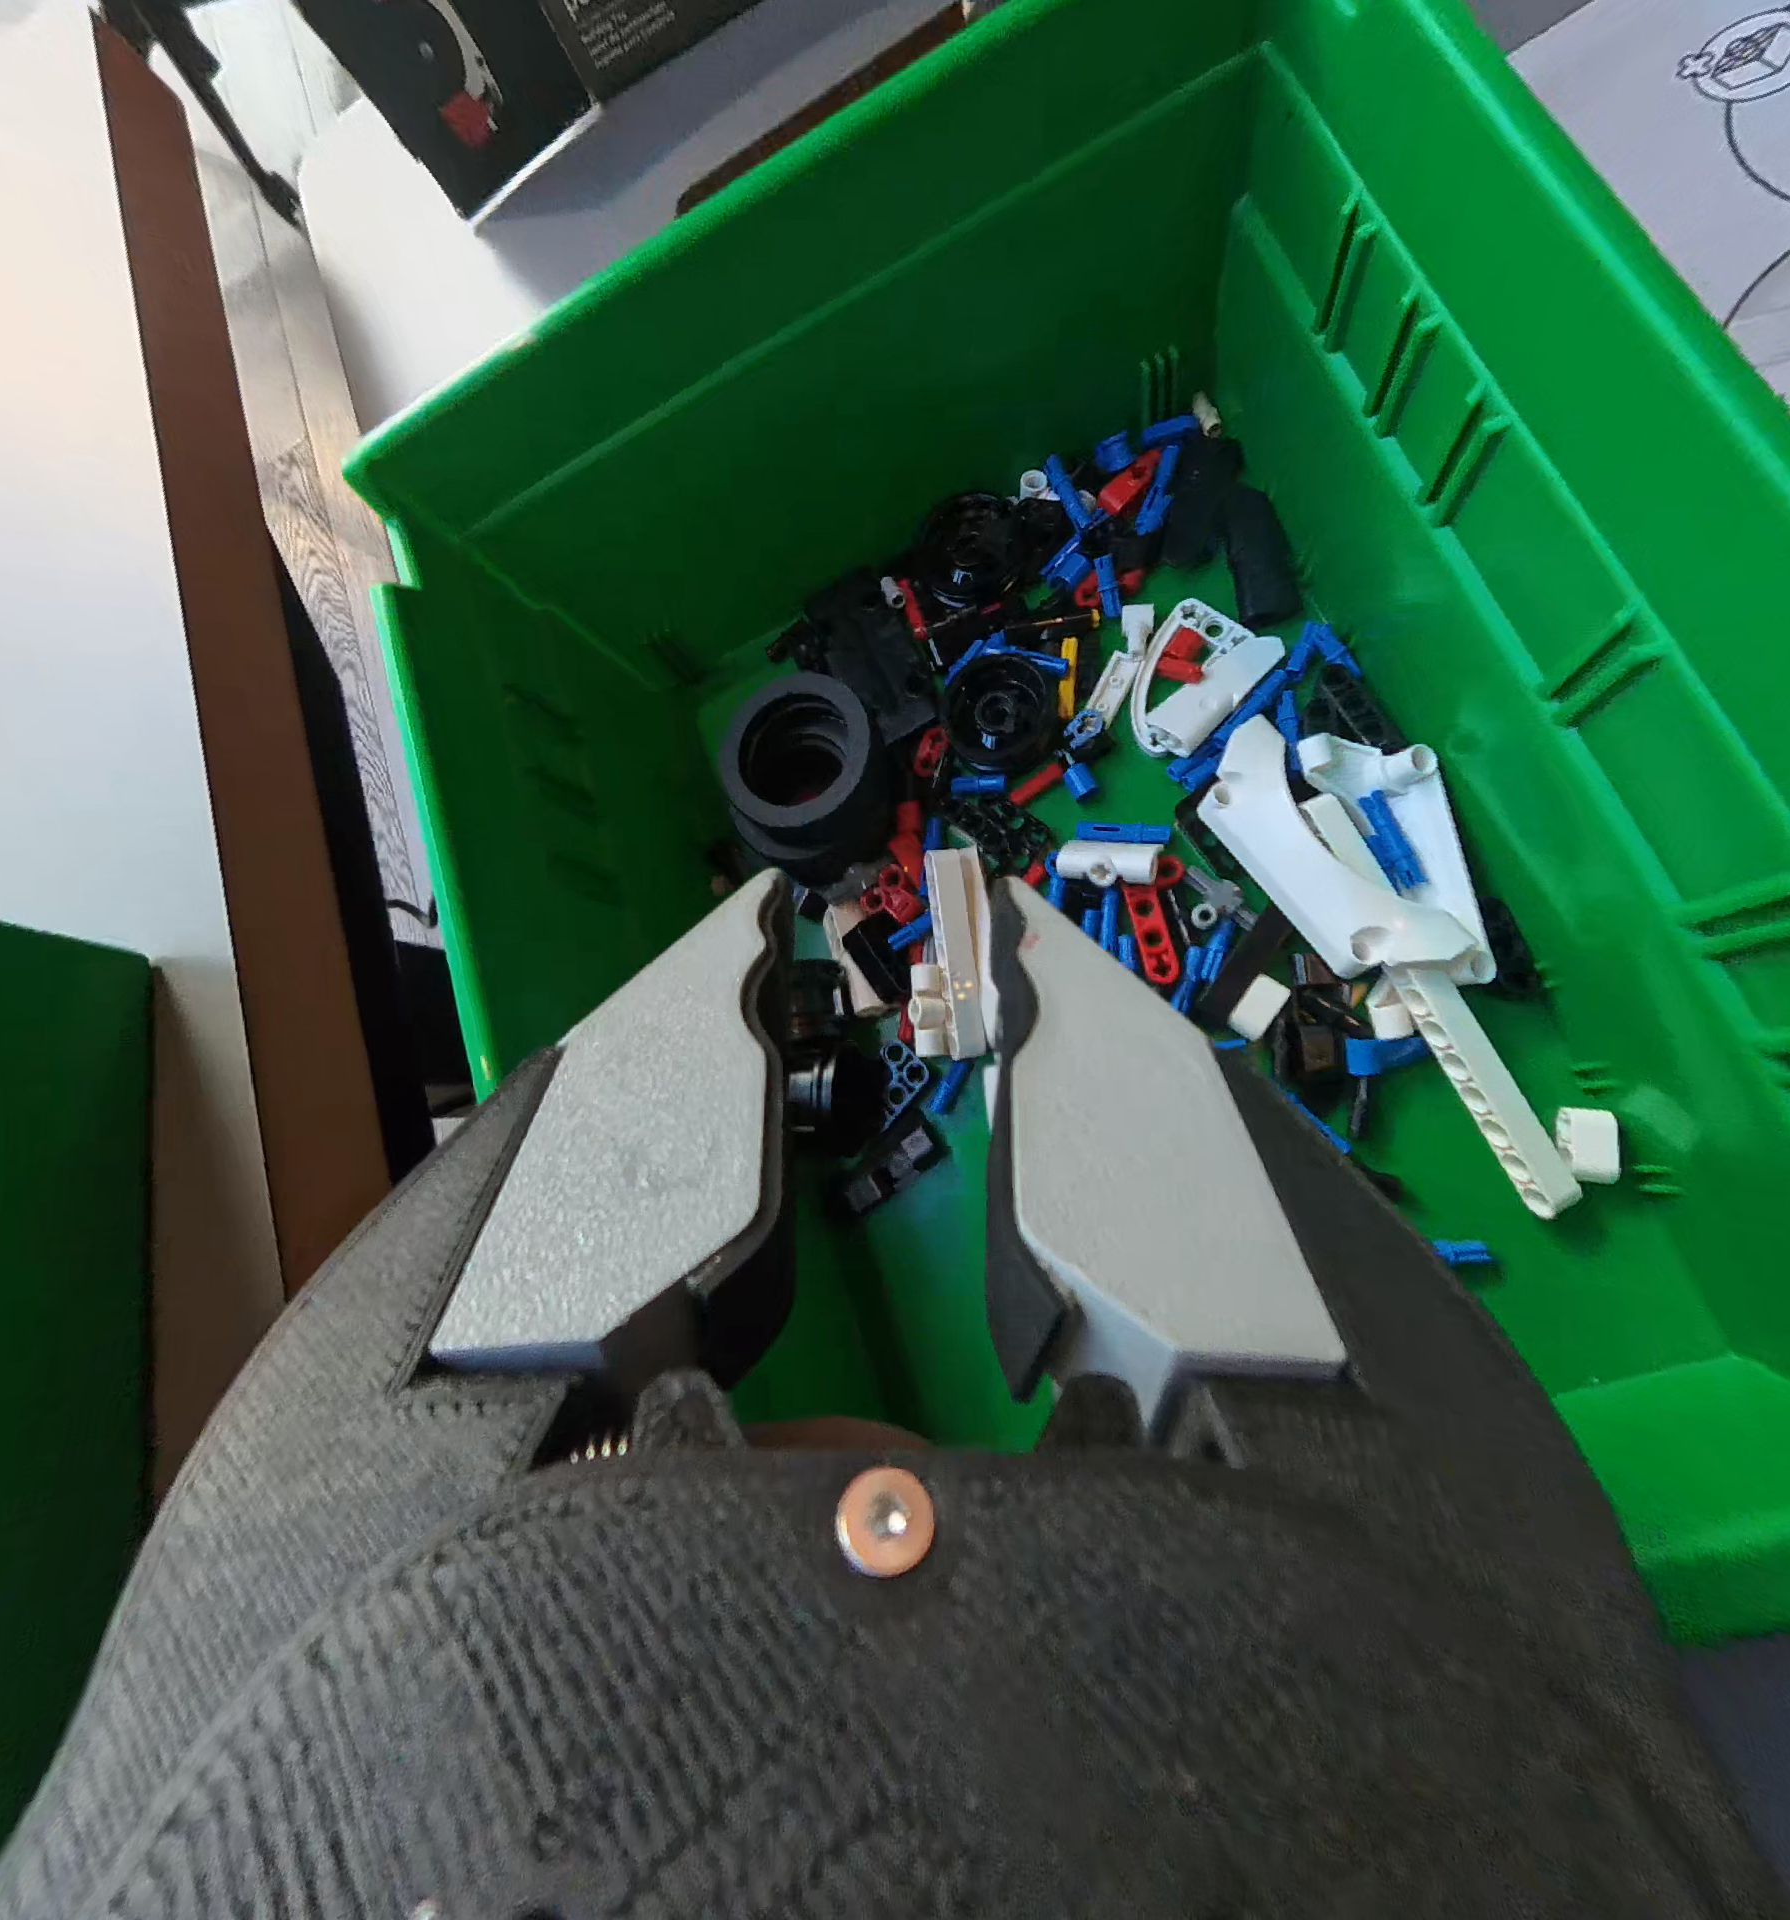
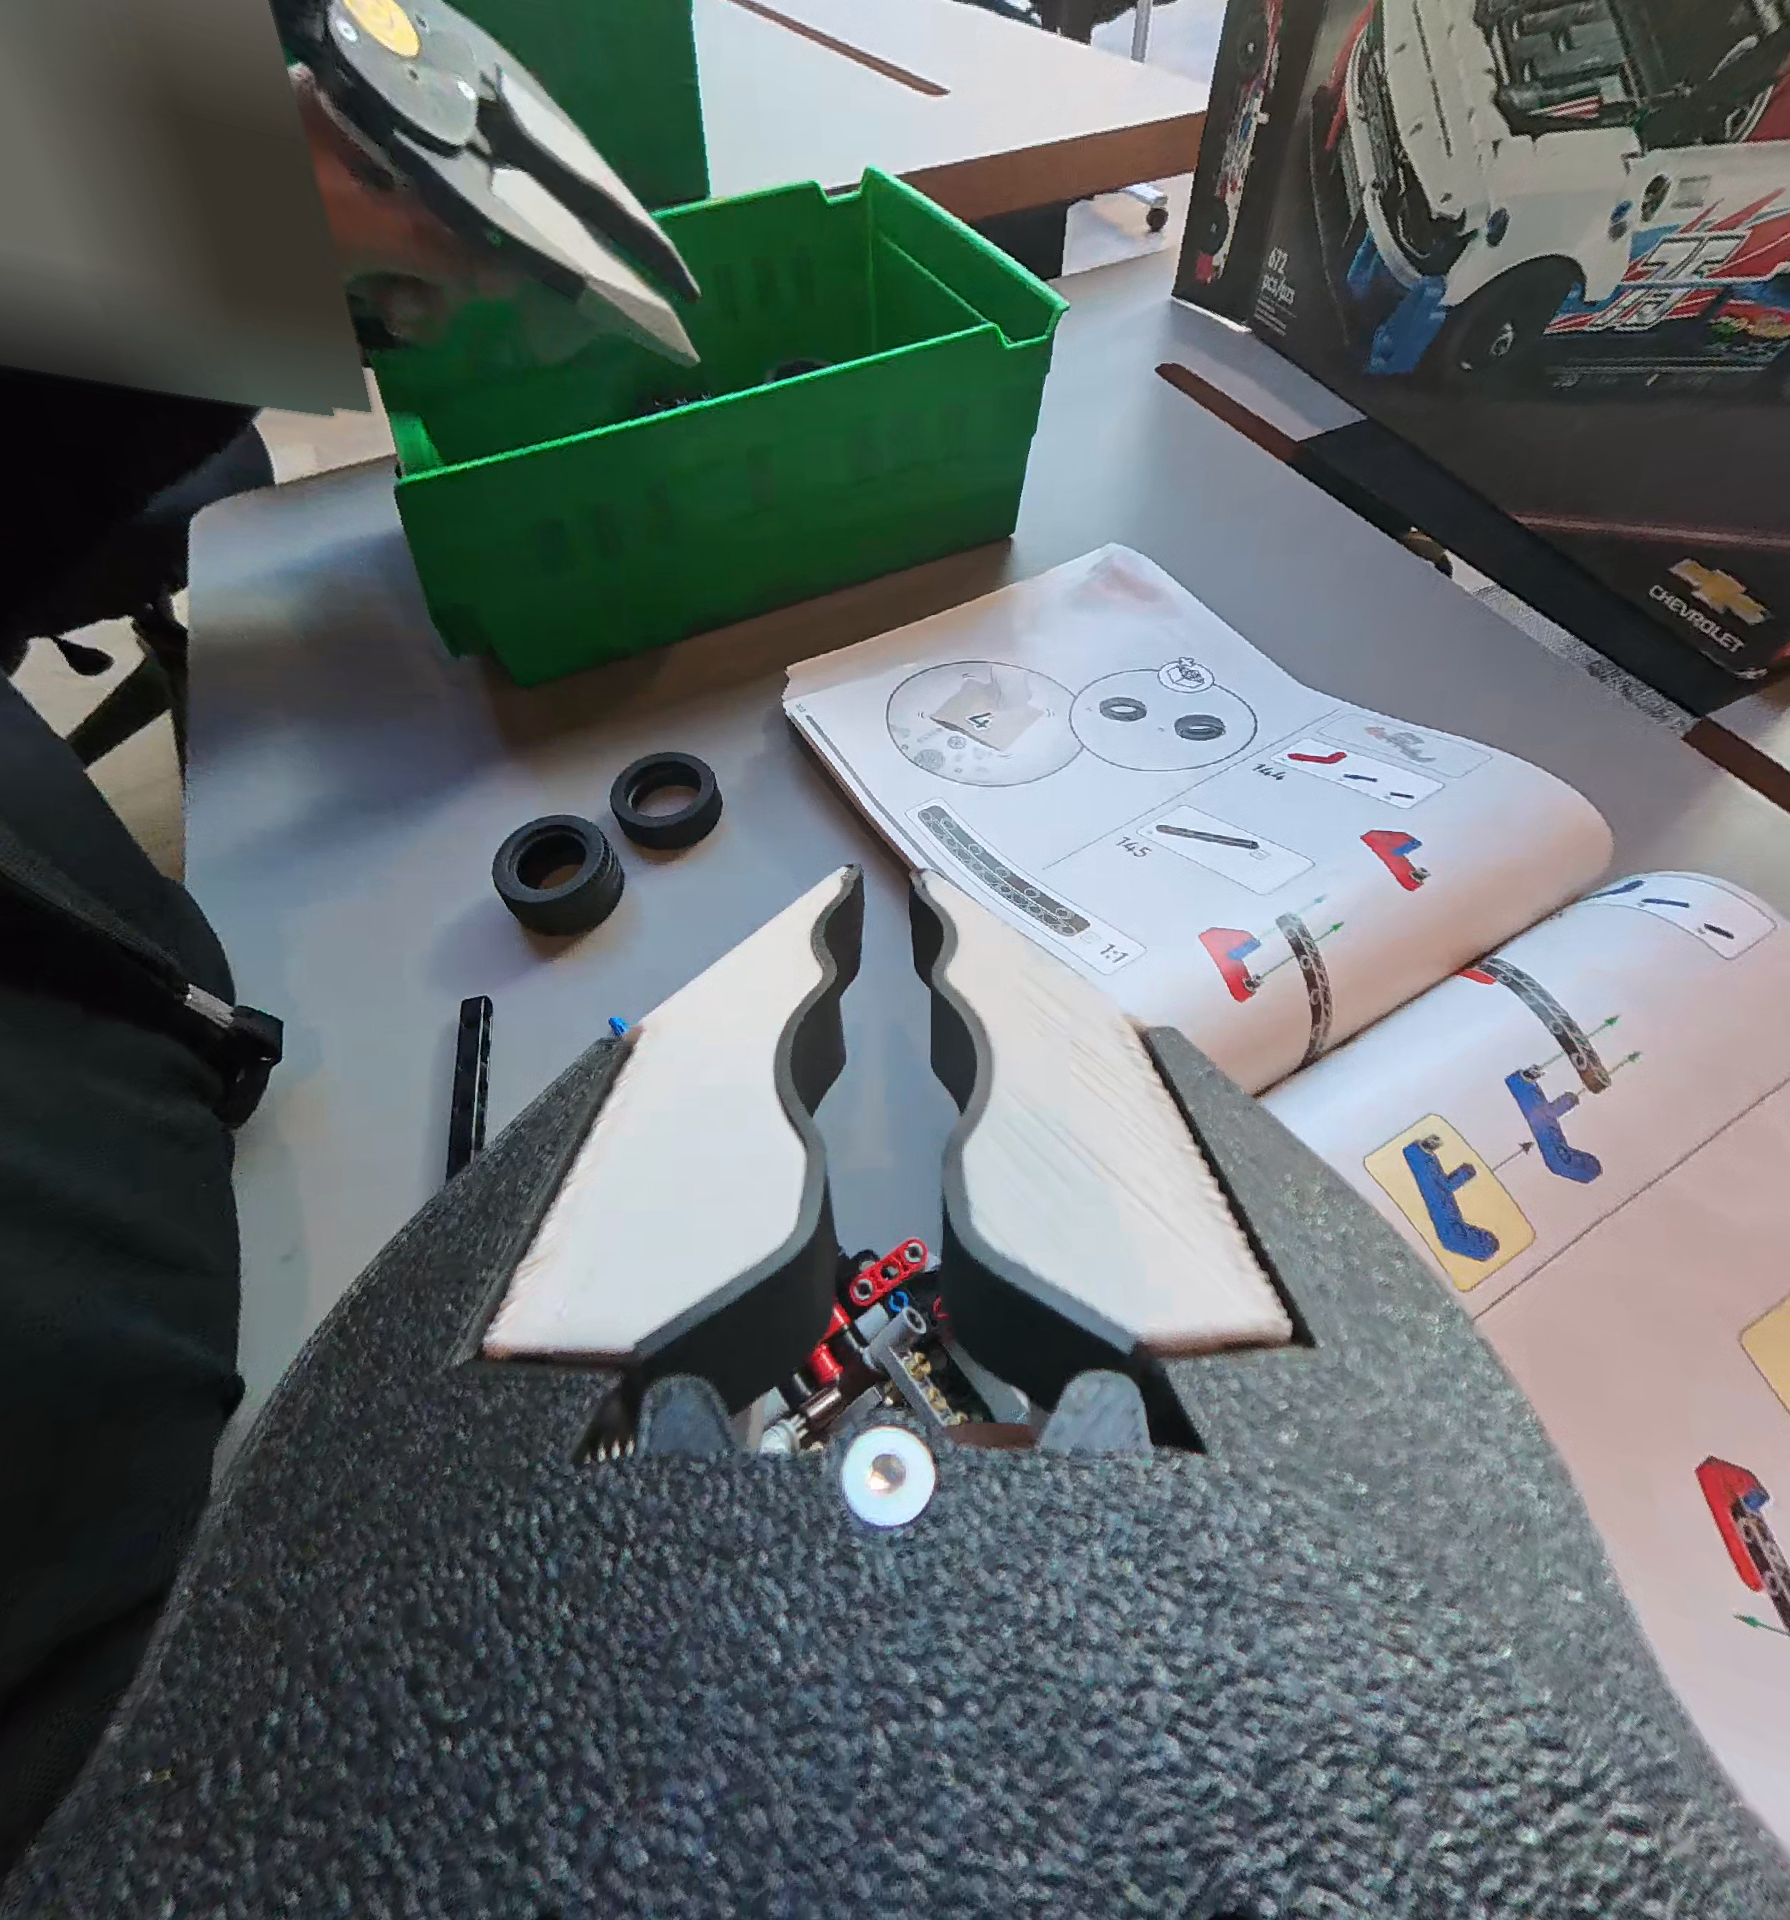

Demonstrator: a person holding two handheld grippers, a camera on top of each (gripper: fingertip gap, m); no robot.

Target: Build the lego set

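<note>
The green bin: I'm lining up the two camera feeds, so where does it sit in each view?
Left wrist view: the green bin fills the middle and right, seen from above, loose lego pieces on its floor.
Right wrist view: it stands upper middle on the grey table, behind two black tyres.
Shared landmark: the left gripper, reaching into the bin in both views.

Green bin [image 2: 725, 488] open at top; left gripper [image 1: 891, 914] enters from above, fingers [image 1: 662, 1091] parted over loose parts [image 1: 1078, 810]. Bin walls enclose the parts; stacked black tyres [image 1: 803, 769] crowd its left wall. On table [image 2: 351, 675], bare strip between bin and two tyres [image 2: 605, 842]. Open manual [image 2: 1234, 831] covers right side; set box [image 2: 1545, 312] walls far right. Black beam [image 2: 470, 1081] lies left of right gripper [image 2: 886, 883].
</note>
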